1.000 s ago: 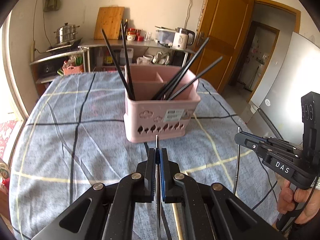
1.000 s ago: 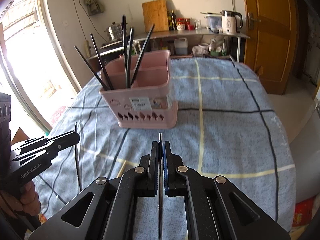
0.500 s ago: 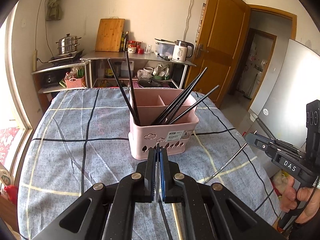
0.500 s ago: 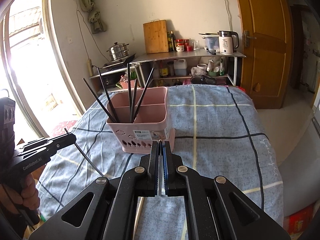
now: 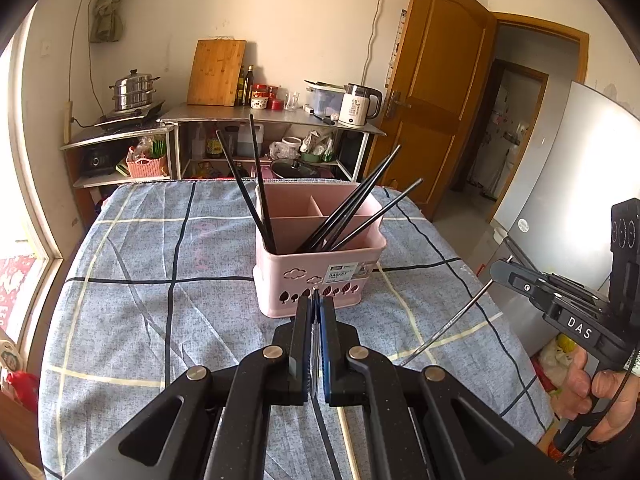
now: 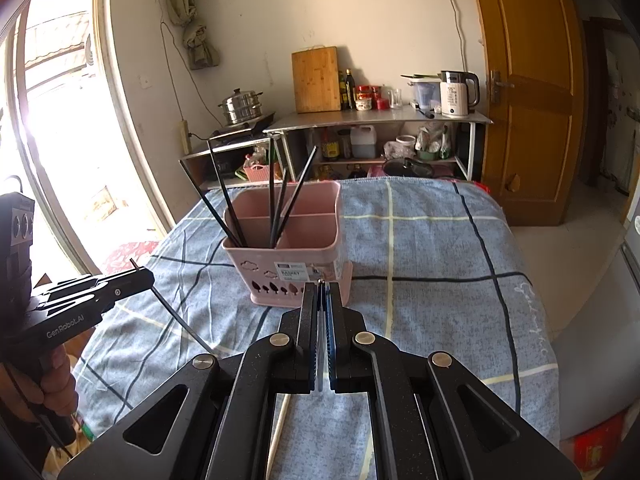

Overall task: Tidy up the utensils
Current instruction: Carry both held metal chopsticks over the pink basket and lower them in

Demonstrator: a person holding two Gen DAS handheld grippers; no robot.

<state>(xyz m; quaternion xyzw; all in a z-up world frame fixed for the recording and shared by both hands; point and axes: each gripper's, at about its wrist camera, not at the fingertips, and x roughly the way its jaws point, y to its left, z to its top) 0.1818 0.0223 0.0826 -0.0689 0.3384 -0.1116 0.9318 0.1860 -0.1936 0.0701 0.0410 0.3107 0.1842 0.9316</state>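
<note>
Location: kitchen area of a home.
At 12 o'clock, a metal shelf (image 5: pixel 272 118) carries a cutting board (image 5: pixel 216 72), kettle (image 5: pixel 358 105) and steamer pot (image 5: pixel 133 91); a wooden door (image 5: pixel 436 92) stands at 2 o'clock, a refrigerator (image 5: pixel 568 184) at 3 o'clock.

left tongs (image 5: pixel 315 300) pinching chopstick (image 5: pixel 315 344), pink basket (image 5: pixel 320 276) ahead

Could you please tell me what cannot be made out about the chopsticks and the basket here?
- Left gripper chopstick: left wrist view, fingers hide nearly all of it.
- Right gripper chopstick: likewise in right wrist view.
- Pink basket: walls hide the chopstick bottoms.
- Basket label: too small.
</note>
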